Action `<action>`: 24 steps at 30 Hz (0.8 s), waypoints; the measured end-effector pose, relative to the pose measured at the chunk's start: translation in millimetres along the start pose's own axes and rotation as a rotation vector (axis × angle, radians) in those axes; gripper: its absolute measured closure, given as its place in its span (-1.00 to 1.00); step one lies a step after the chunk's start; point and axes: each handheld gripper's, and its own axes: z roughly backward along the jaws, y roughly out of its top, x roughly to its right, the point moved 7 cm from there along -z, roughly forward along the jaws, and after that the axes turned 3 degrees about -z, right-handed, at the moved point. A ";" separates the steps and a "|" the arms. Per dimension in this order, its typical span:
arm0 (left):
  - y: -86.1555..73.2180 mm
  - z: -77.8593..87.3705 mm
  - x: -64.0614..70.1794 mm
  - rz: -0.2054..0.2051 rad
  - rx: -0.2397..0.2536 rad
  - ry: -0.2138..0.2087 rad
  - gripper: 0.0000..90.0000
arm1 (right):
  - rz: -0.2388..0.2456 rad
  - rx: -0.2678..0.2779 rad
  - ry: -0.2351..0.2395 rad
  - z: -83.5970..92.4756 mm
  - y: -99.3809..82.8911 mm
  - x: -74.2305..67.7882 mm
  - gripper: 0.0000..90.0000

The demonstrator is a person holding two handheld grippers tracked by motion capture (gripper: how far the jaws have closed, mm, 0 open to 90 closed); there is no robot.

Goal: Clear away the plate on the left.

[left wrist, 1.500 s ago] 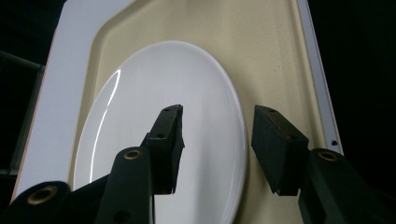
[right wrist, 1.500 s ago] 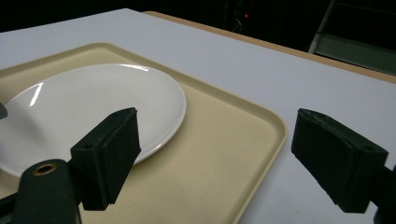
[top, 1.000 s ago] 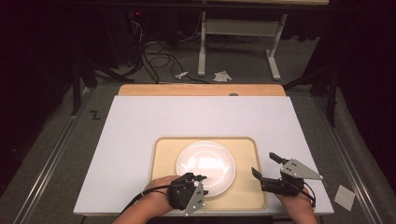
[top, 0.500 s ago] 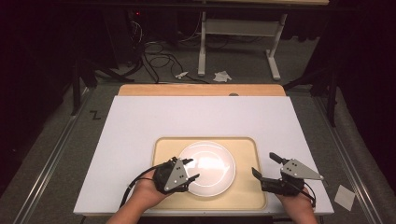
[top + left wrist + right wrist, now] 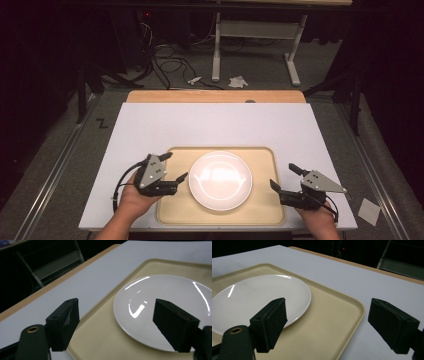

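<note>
Table: white board, dim room behind.
Plate: middle of tray, glossy, brittle, slick; take the rim.
Left gripper: just spread wide, nothing between.
Right gripper: released, at tray's right edge.

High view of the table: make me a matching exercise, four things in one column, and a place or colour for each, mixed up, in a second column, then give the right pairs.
Things:
1. round white plate
2. beige rectangular tray
3. left gripper
4. right gripper

Descriptions:
A. over the tray's right edge, jaws open
B. lies on the white tabletop, under the plate
C. glossy, in the middle of the tray
D. at the tray's left edge, jaws just opened, nothing between them

Pairs: 1-C, 2-B, 3-D, 4-A
</note>
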 end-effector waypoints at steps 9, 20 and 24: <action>-23.8 50.7 -48.5 0.184 0.033 0.134 -0.78 | -0.002 -0.004 -0.005 -0.2 -1.1 0.0 -0.63; -37.7 80.8 -60.9 0.221 0.046 0.226 -1.00 | 0.000 -0.021 -0.015 -3.4 -2.1 -1.0 -0.63; -42.6 73.4 -57.3 0.206 0.008 0.200 -1.00 | -0.001 -0.025 -0.023 -4.5 -2.9 -0.7 -0.63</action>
